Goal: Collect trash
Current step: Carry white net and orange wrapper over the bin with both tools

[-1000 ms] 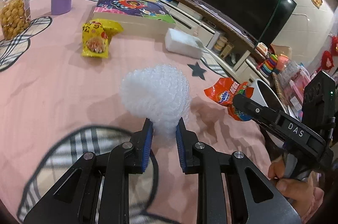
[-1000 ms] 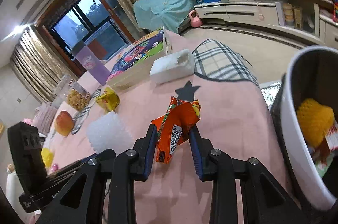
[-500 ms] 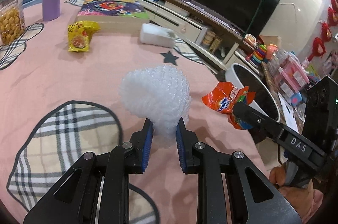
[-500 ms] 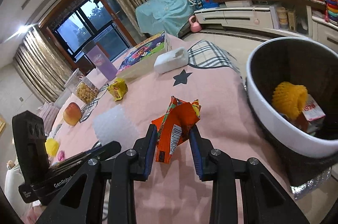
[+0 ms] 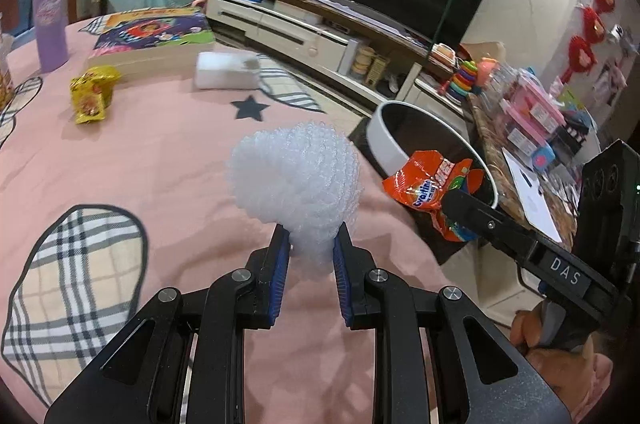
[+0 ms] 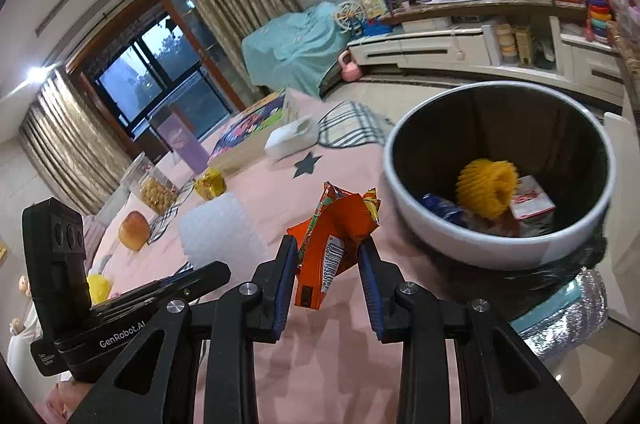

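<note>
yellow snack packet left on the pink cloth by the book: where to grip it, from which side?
The yellow snack packet lies flat on the tablecloth, so a side pinch would probably slide under nothing. Its far end, toward the book, looks crumpled and raised. Likely best: come from above, gripper tilted down, and pinch that raised end across its thin edge.

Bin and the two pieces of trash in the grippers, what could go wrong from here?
1. The foam net is bulky and the left gripper pinches only its lower end; it might slip out over the table before reaching the bin.
2. The right gripper holds the orange wrapper short of the rim; released now, it would likely land on the tablecloth.
3. The grippers sit close together and could collide at the bin.
</note>
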{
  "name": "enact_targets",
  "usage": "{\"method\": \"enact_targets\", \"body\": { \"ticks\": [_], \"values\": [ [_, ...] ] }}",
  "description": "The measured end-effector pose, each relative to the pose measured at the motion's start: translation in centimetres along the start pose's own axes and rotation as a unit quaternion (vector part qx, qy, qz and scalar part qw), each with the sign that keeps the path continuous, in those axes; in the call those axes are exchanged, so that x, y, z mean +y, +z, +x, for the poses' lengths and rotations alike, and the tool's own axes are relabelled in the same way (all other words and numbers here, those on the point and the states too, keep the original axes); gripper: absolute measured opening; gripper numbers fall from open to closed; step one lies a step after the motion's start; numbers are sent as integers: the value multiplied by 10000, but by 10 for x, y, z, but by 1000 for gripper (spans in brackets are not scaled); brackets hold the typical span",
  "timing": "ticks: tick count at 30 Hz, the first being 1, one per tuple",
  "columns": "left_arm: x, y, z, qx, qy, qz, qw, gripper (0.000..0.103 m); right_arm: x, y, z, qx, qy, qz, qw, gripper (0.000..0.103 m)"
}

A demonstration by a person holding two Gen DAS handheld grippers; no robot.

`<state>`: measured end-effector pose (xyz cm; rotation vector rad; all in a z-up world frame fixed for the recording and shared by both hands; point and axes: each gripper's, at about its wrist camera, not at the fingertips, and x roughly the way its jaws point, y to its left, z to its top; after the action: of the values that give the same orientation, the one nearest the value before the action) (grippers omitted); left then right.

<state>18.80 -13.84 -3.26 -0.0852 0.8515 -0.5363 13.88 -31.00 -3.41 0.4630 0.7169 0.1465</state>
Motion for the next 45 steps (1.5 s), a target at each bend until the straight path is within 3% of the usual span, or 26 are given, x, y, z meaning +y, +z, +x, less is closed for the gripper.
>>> {"method": "enact_targets", "body": {
  "ticks": [17, 45],
  "values": [
    [-51, 14, 13, 27, -122, 456, 9989, 20, -49, 16, -39, -406, -311, 286, 9983, 32],
    [-108, 33, 46, 175, -211, 948, 9951, 20, -97, 35, -52, -456, -564, 455, 9963, 32]
  ]
}}
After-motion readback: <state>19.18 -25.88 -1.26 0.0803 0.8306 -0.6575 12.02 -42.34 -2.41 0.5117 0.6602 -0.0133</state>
